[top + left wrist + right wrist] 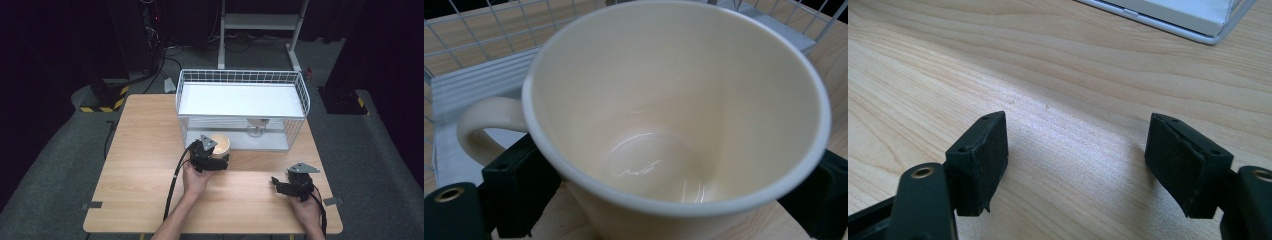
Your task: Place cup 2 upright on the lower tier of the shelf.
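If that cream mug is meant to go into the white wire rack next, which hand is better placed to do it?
The left, I'd judge. Its tool already grips the mug right in front of the wire rack. The right tool is open with nothing in it, over bare table, farther from the mug.

mug (220, 145) on table (140, 150) before wire rack (242, 107), glass (257, 127) inside rack

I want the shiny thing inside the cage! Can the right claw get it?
Probably not directly: the small shiny object sits behind the white wire basket's front mesh. The open right claw would have to go over the top.
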Demonstrator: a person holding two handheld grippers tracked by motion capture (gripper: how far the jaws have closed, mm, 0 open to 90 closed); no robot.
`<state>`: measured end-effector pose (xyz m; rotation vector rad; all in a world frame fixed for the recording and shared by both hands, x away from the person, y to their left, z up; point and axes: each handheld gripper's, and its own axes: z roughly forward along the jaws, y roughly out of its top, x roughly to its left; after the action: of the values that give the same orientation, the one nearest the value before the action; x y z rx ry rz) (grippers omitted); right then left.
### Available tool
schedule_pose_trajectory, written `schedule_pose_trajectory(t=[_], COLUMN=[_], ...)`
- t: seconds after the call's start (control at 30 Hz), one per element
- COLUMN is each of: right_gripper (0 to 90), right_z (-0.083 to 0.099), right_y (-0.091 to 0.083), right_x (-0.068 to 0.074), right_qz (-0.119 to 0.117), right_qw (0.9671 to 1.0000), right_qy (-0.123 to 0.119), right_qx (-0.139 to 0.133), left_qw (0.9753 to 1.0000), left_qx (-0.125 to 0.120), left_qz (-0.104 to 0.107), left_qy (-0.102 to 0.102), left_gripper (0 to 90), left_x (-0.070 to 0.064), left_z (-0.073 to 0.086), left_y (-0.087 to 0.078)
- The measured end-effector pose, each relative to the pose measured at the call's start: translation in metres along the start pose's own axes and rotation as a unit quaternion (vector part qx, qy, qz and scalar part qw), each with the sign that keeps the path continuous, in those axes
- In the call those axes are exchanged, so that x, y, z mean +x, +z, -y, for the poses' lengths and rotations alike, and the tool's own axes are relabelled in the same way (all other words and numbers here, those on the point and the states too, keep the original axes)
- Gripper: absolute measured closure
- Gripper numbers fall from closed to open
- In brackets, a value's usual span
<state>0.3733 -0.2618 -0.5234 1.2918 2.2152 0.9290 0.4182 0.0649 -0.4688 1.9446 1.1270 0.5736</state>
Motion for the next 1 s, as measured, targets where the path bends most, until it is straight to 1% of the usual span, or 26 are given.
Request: schedule_pose_trajectory(t=[0.07,0.13,0.17,0.23,0.3,0.4,0.5,0.6,0.67,0.8,0.9,0.93,1.0], right_gripper=[25.4,25.4,25.4,25.3,25.3,25.4,25.4,25.3,25.3,25.3,25.3,25.3,25.3], right_z=[0.000,0.000,0.000,0.000,0.000,0.000,0.000,0.000,0.000,0.000,0.000,0.000,0.000], right_y=[0.000,0.000,0.000,0.000,0.000,0.000,0.000,0.000,0.000,0.000,0.000,0.000,0.000], right_x=[0.000,0.000,0.000,0.000,0.000,0.000,0.000,0.000,0.000,0.000,0.000,0.000,0.000], right_qz=[0.000,0.000,0.000,0.000,0.000,0.000,0.000,0.000,0.000,0.000,0.000,0.000,0.000], right_qw=[1.0000,1.0000,1.0000,1.0000,1.0000,1.0000,1.0000,1.0000,1.0000,1.0000,1.0000,1.0000,1.0000], right_qy=[0.000,-0.001,0.001,0.001,0.001,0.001,0.001,0.002,0.001,0.001,0.001,0.001,0.001], right_qx=[0.000,0.000,0.001,0.001,0.001,0.001,0.001,0.001,0.001,0.001,0.001,0.001,0.001], left_qw=[1.0000,1.0000,1.0000,0.9999,0.9999,0.9999,0.9999,0.9999,0.9999,0.9997,0.9998,0.9999,0.9997], left_qx=[0.002,-0.005,-0.002,0.001,0.004,-0.003,0.001,0.004,0.008,0.015,0.013,0.010,0.014], left_qz=[-0.003,-0.004,-0.004,-0.010,-0.009,-0.008,-0.007,-0.011,-0.012,-0.015,-0.015,-0.013,-0.017], left_qy=[0.006,0.005,0.004,0.009,0.007,0.008,0.009,0.009,0.005,0.011,0.007,0.000,0.002], left_gripper=[8.6,8.6,8.6,8.6,8.6,8.6,8.6,8.6,8.6,8.6,8.6,8.6,8.6], left_x=[0.001,0.003,0.003,0.003,0.003,0.003,0.005,0.008,0.009,0.010,0.010,0.011,0.012], left_z=[-0.004,-0.007,-0.008,-0.011,-0.013,-0.016,-0.018,-0.019,-0.019,-0.020,-0.022,-0.022,-0.023], left_y=[0.003,0.005,0.006,0.011,0.015,0.018,0.022,0.025,0.028,0.033,0.037,0.038,0.040])
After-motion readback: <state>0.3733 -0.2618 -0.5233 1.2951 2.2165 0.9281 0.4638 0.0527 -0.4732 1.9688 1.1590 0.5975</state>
